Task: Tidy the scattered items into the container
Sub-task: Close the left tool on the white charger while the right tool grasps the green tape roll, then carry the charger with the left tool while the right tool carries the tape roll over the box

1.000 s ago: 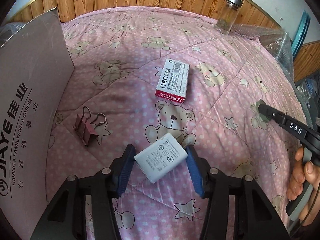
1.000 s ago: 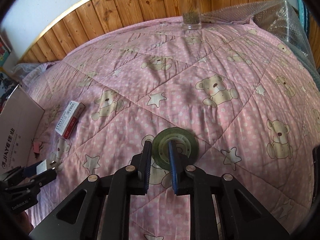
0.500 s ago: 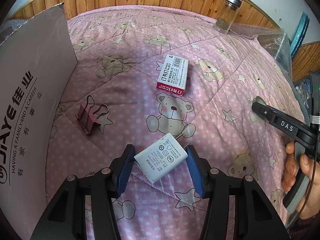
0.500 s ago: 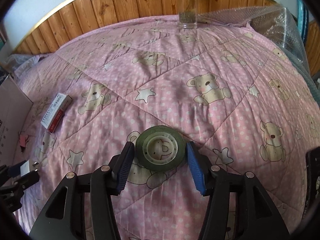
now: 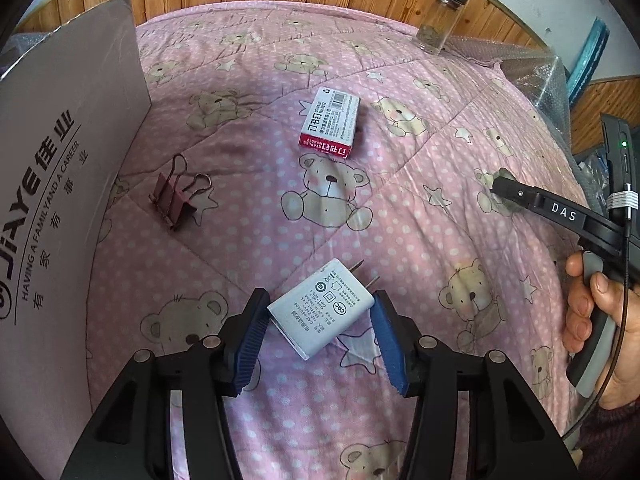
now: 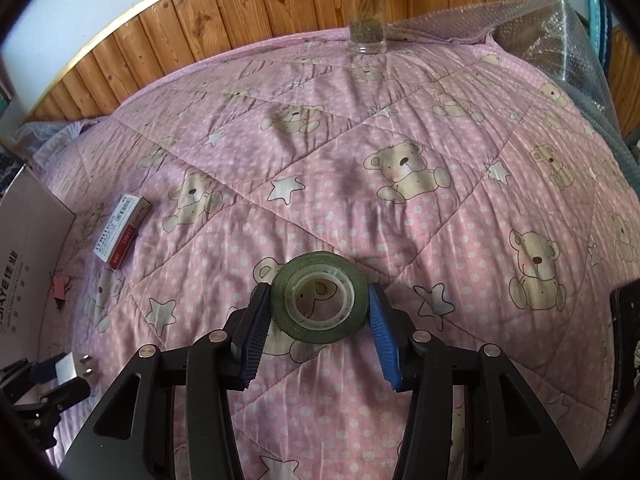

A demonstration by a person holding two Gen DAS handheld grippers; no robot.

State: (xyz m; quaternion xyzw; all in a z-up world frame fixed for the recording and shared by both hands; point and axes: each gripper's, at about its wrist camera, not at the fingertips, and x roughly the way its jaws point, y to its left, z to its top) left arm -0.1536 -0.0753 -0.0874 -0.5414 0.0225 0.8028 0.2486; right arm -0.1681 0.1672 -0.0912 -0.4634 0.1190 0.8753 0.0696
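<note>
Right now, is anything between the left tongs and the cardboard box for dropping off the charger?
Nothing visible blocks it. The left tongs straddle the charger; the box stands to their left, and the binder clip lies farther ahead.

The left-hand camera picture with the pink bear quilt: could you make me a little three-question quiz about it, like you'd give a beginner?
1. True or false: the white charger lies between the left gripper's open fingers.
2. Which item lies nearest the cardboard box? A) staples box B) binder clip C) glass jar
3. Fill in: the right gripper straddles a roll of ____.

Key: 1 true; 2 B; 3 tape.
</note>
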